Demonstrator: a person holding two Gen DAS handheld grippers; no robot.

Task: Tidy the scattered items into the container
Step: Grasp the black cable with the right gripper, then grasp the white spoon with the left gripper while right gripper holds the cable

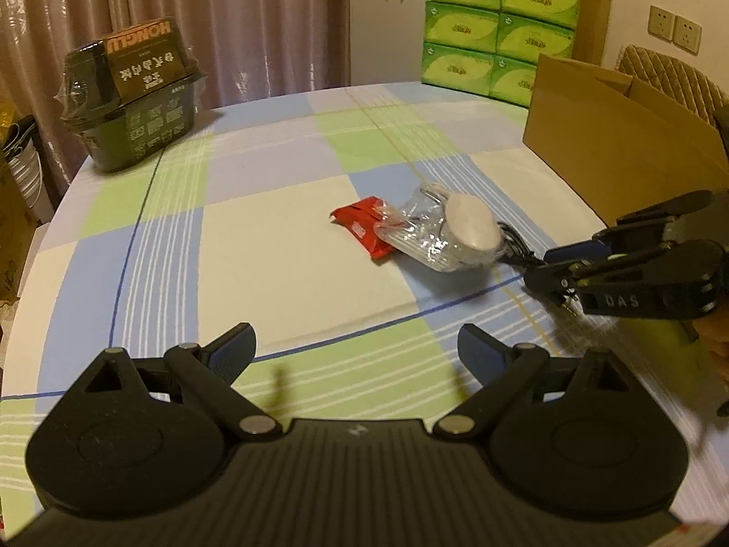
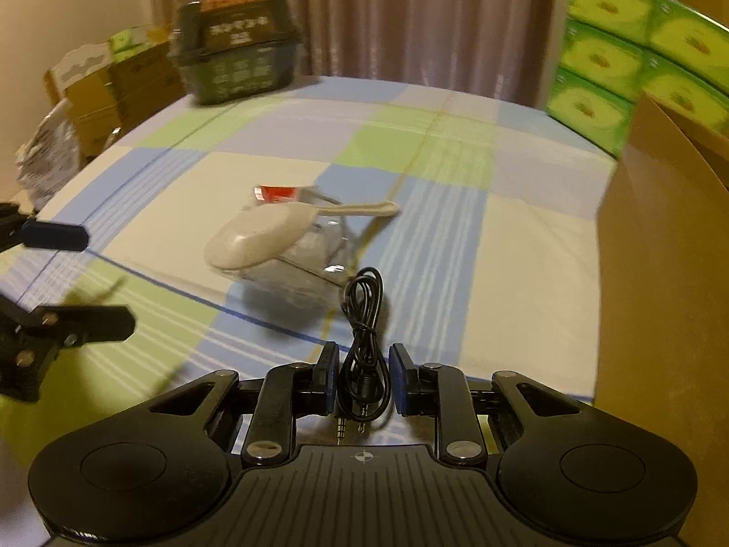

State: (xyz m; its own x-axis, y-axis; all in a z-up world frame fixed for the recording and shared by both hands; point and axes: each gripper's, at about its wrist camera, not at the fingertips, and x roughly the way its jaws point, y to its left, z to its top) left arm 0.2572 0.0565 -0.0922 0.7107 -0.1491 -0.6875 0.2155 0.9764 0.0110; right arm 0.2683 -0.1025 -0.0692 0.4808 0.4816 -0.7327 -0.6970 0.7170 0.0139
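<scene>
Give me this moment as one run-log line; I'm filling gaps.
right tongs: shut on black cable | left tongs: open, empty | cardboard box: waiting | red packet: on table

This is a room in a home, probably a dining room. The worktop (image 1: 255, 237) carries a checked cloth, a long curtain (image 1: 205, 13) hangs at the upper left, and wall sockets (image 1: 674, 29) and a padded chair (image 1: 669, 77) stand at the upper right. Green tissue packs (image 1: 496, 27) are stacked at the upper middle.
</scene>
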